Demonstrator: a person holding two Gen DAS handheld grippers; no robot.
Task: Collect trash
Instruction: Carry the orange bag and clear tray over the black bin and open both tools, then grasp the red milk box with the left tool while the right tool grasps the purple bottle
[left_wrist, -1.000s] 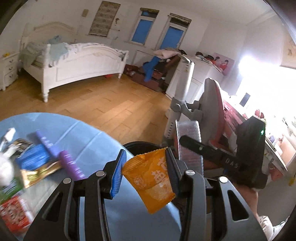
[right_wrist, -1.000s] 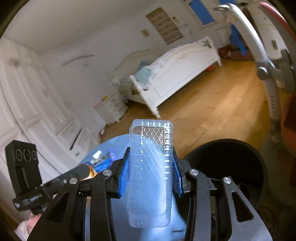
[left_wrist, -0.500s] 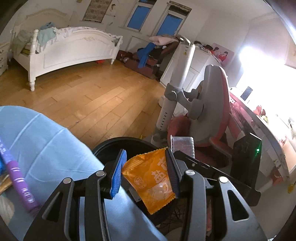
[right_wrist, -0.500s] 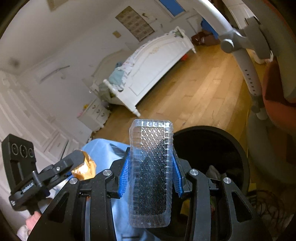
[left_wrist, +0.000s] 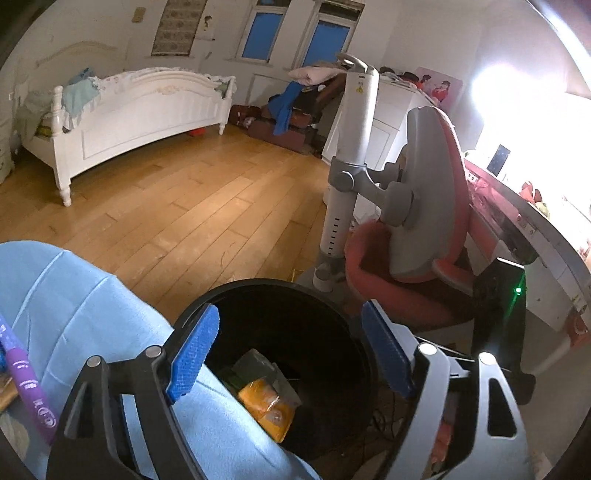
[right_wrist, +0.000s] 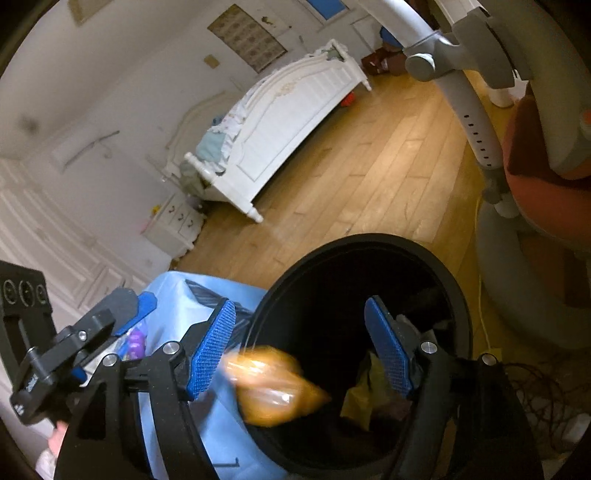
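Note:
My left gripper (left_wrist: 290, 317) hangs over the black bin (left_wrist: 258, 286), its jaws opening with nothing between them. The orange snack wrapper (left_wrist: 266, 410) lies inside the bin, next to a greyish translucent piece (left_wrist: 258, 369) that looks like the clear plastic tray. In the right wrist view my right gripper (right_wrist: 299, 310) is over the same bin (right_wrist: 369, 240), its jaws also opening, with no pad touching anything. The orange wrapper (right_wrist: 273, 391) shows there as a blur, falling past the rim. The left gripper (right_wrist: 74, 339) is at the left.
A table under a light blue cloth (left_wrist: 74, 306) touches the bin's left side and carries a purple wrapper (left_wrist: 26, 384). A red and grey chair (left_wrist: 424, 206) stands right of the bin, with a desk (left_wrist: 535, 221) beyond. Cables (right_wrist: 535, 387) lie on the floor.
Both grippers moved lower over the bin and opened. The orange wrapper left the left gripper and the clear tray left the right gripper; both dropped toward the bin.

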